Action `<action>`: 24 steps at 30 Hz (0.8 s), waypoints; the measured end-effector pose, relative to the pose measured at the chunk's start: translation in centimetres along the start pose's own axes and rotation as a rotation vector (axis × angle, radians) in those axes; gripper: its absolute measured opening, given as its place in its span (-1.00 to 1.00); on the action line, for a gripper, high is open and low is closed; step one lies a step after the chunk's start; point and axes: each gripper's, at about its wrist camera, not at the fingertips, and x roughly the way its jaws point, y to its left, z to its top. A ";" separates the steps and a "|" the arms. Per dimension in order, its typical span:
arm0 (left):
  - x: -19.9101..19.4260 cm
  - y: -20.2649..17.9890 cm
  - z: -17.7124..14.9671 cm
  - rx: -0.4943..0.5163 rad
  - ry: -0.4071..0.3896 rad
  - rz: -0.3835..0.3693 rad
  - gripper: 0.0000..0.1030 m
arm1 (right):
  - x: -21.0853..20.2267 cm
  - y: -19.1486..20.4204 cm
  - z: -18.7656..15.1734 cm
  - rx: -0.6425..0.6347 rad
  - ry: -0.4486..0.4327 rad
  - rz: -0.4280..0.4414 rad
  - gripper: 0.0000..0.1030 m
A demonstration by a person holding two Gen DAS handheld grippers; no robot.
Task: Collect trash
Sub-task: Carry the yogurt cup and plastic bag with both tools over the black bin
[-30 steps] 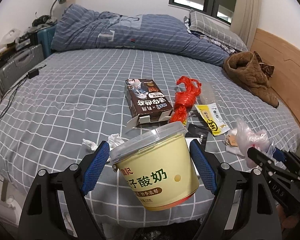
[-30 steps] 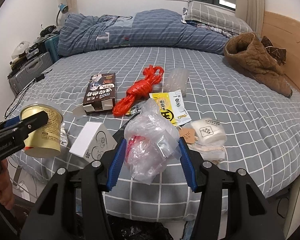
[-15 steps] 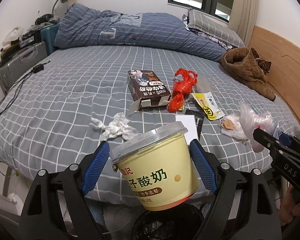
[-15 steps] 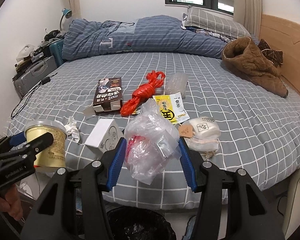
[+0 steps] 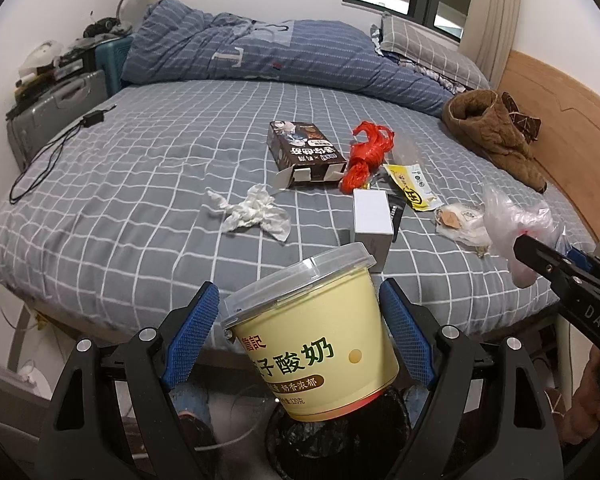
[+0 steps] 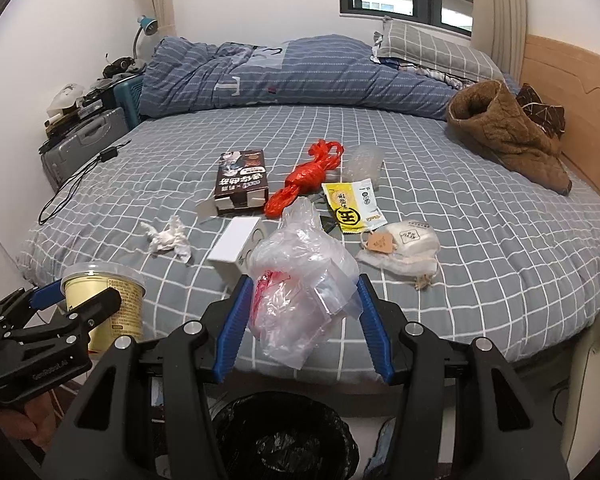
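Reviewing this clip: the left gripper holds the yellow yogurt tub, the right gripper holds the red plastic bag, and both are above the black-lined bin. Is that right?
Not quite. The right gripper holds a clear plastic bag, as the right wrist view shows; the red plastic bag lies on the bed. The left gripper does hold the yogurt tub, both above the bin.

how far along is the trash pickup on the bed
Nothing visibly binned yet. In hand: left claw grips the yogurt tub, right claw grips the clear plastic bag, both near the black-lined bin. Left on the bed: tissue, brown carton, red bag, white box, yellow packet.
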 end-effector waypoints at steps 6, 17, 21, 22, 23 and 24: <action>-2.2 0.0 -1.1 0.000 -0.002 -0.001 0.56 | -2.2 0.6 -1.1 0.005 0.005 0.009 -0.02; -4.2 0.6 -3.9 -0.010 0.026 0.007 0.56 | -4.5 1.2 -3.7 -0.012 0.029 0.007 -0.02; -4.4 0.4 -5.1 -0.004 0.044 0.009 0.56 | -4.5 1.1 -5.1 -0.008 0.055 0.011 -0.02; -4.4 0.4 -5.4 -0.003 0.049 0.009 0.56 | -4.5 1.1 -5.4 -0.008 0.063 0.013 -0.02; -4.3 0.4 -5.7 -0.003 0.057 0.009 0.56 | -4.5 1.2 -5.7 -0.008 0.069 0.014 -0.02; -4.3 0.3 -6.0 -0.004 0.063 0.009 0.56 | -4.4 1.2 -6.0 -0.009 0.075 0.015 -0.02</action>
